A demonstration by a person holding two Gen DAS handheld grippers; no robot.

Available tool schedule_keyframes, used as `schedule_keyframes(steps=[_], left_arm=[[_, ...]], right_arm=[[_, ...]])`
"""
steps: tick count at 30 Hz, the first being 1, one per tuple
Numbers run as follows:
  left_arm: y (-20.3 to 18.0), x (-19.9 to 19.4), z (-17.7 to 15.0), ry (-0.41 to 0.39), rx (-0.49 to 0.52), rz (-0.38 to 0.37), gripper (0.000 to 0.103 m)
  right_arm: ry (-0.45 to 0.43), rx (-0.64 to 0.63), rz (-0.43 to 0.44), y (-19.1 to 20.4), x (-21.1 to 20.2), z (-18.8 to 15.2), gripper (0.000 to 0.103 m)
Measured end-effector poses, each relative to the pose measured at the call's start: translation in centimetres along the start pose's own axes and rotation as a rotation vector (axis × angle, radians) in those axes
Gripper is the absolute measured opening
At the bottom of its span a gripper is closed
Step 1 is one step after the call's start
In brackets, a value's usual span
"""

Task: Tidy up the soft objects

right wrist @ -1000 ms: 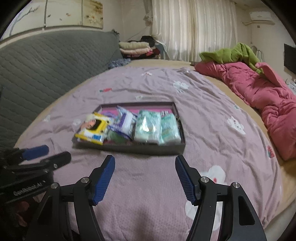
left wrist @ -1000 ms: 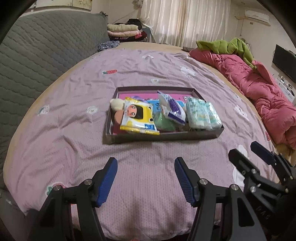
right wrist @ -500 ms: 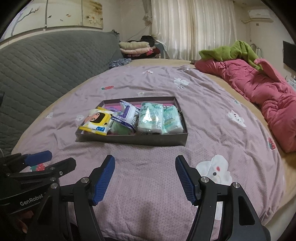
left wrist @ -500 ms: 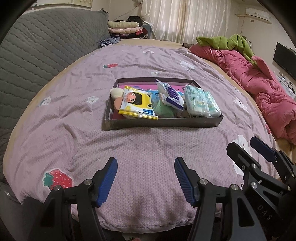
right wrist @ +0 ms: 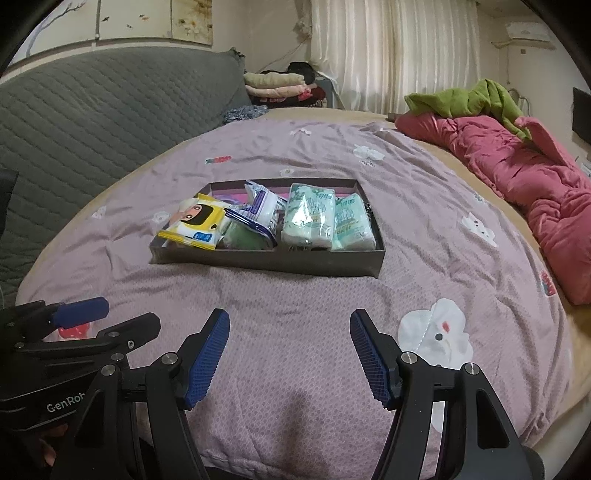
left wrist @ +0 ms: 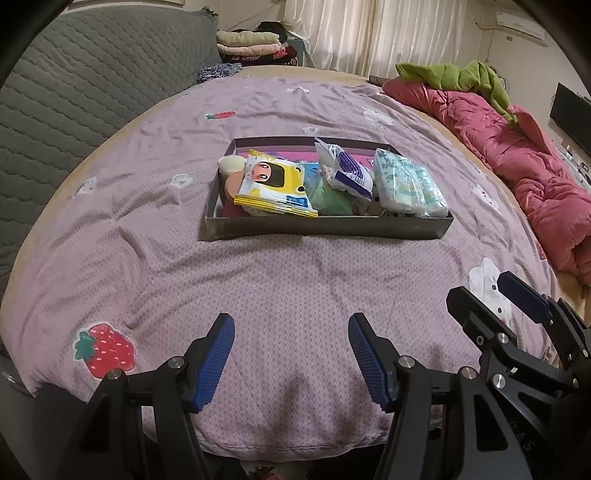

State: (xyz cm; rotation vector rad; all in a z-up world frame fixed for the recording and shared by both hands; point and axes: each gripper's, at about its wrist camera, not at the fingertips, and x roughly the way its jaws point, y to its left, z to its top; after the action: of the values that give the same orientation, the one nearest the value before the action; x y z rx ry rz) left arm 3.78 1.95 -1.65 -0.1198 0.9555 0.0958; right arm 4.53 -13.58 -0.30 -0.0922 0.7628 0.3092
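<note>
Shallow dark grey cardboard tray (left wrist: 325, 227) on the lilac patterned bedspread (left wrist: 147, 258), near the middle of the bed, packed with soft things. At its left end, a yellow wipes packet with a cartoon face (left wrist: 275, 186) lying tilted over a cream and peach plush toy (left wrist: 229, 173). Beside that, a green pouch (left wrist: 332, 197) under a white and purple plastic packet (left wrist: 345, 170) leaning upward. At the right end, two pale green tissue packs (left wrist: 406, 184) side by side, touching. Left gripper (left wrist: 290, 354) low over the near edge of the bed, blue ribbed pads spread wide, only bedspread between them, well apart from the tray. Right gripper (right wrist: 290, 356) likewise spread wide and empty, just beside the left one, tray (right wrist: 266, 258) ahead and out of reach. Strawberry print (left wrist: 105, 349) on the bedspread near the left gripper. Crumpled pink quilt (left wrist: 517, 155) along the right side of the bed with a green garment (left wrist: 461, 79) on top; grey quilted headboard (left wrist: 74, 85) on the left; folded clothes stacked (left wrist: 251, 46) behind it, white curtains (left wrist: 369, 33) at the back.
</note>
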Motion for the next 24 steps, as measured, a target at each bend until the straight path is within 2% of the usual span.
schedule_keyframes(steps=[24], left_arm=[[0.2, 1.5, -0.4, 0.033, -0.007, 0.029, 0.064]], right_arm=[[0.033, 0.028, 0.002, -0.6, 1.3, -0.3, 0.070]])
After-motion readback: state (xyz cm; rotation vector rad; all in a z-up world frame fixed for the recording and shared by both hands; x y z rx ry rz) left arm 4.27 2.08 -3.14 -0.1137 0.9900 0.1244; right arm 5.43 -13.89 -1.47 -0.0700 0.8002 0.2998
